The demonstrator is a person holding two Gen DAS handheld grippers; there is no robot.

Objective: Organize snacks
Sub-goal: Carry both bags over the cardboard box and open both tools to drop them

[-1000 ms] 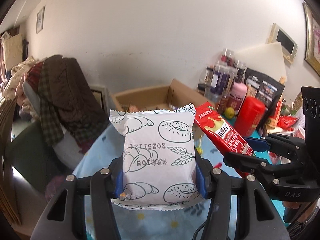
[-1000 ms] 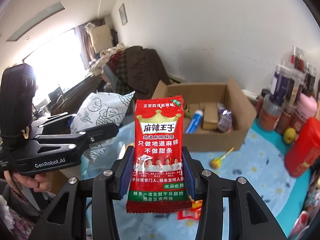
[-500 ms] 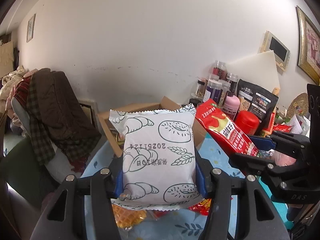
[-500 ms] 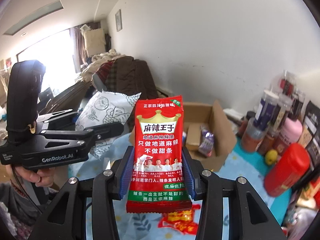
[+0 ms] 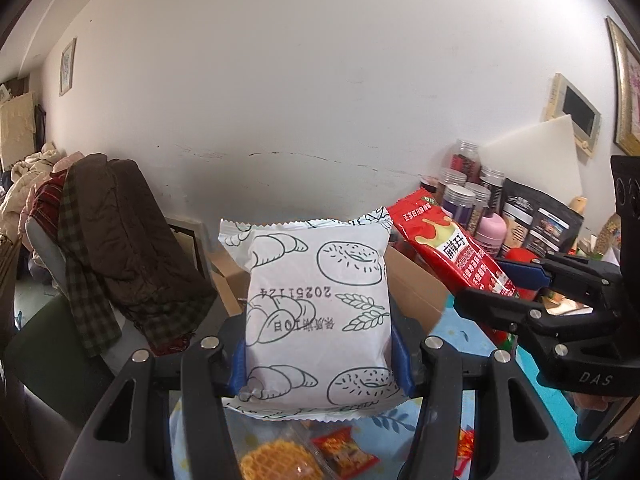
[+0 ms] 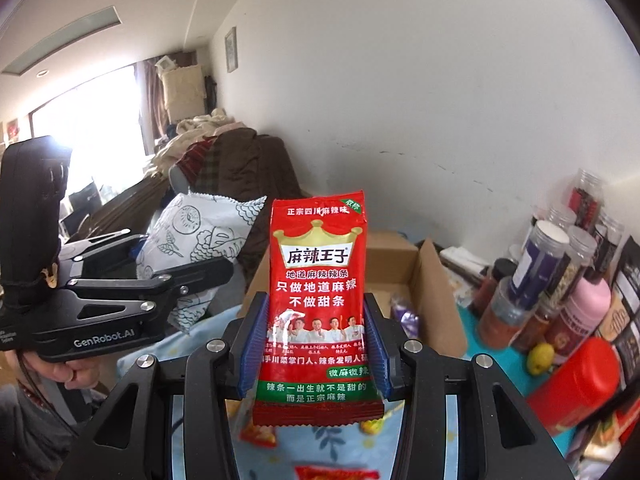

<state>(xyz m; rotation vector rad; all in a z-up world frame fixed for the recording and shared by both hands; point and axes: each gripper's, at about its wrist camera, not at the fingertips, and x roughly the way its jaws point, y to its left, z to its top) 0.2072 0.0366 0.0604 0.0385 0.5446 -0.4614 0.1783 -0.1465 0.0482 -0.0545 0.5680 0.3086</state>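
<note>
Red snack packet (image 6: 318,304): "麻辣王子" | white bread packet (image 5: 318,316): "2025" | grippers: "GenRobot.AI", "DAS"

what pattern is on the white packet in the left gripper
Dark green line drawings of croissants, bagels and wheat ears on the white plastic snack packet; clearest in the left wrist view.

Left wrist view rides low behind its own tongs (image 5: 320,354), looking slightly down toward the white wall, so close that the white bread packet (image 5: 318,312) fills the middle. Right wrist view sits the same way behind its tongs (image 6: 312,344), the red spicy-strip packet (image 6: 318,312) right at the lens. Each catches the other's tongs side-on, and both share the cardboard box (image 6: 434,296), the jars (image 5: 460,200) and the counter's far edge.
</note>
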